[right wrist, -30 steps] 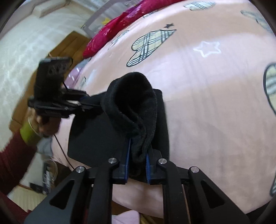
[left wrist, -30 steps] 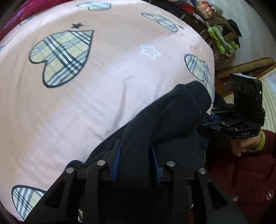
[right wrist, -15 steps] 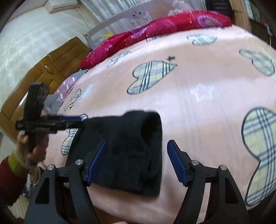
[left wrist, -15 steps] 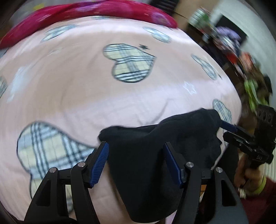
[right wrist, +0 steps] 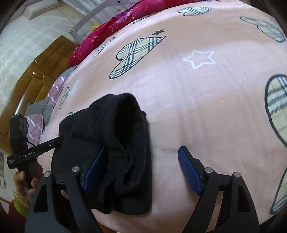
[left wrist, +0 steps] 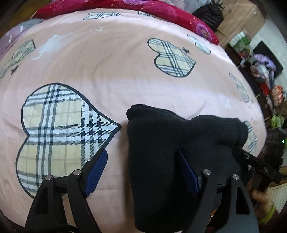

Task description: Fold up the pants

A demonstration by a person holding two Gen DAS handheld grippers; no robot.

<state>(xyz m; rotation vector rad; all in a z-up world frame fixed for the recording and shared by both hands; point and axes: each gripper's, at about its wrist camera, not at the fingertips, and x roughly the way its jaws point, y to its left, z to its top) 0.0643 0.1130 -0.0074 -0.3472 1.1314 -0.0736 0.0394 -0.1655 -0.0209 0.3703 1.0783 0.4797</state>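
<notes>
The black pants [left wrist: 170, 152] lie folded into a thick bundle at the near edge of the pink bed; they also show in the right wrist view [right wrist: 114, 148]. My left gripper [left wrist: 143, 172] is open, its right pad over the bundle and its left pad over the sheet. My right gripper [right wrist: 141, 170] is open, its left pad against the bundle's near side and its right pad over bare sheet. Neither holds the cloth. The other hand-held gripper shows at the right edge of the left wrist view [left wrist: 258, 166] and at the left of the right wrist view [right wrist: 34, 154].
The pink sheet [left wrist: 107, 68] has plaid heart prints [left wrist: 61, 125]. A red quilt [left wrist: 143, 7] lies along the far side. A wooden headboard [right wrist: 35, 71] and purple pillows [right wrist: 39, 121] are at the left. Cluttered shelves [left wrist: 265, 71] stand to the right.
Both grippers let go of the pants and opened wide. The bundle dropped onto the bed and now lies folded at its near edge. Both grippers have drawn back a little.
</notes>
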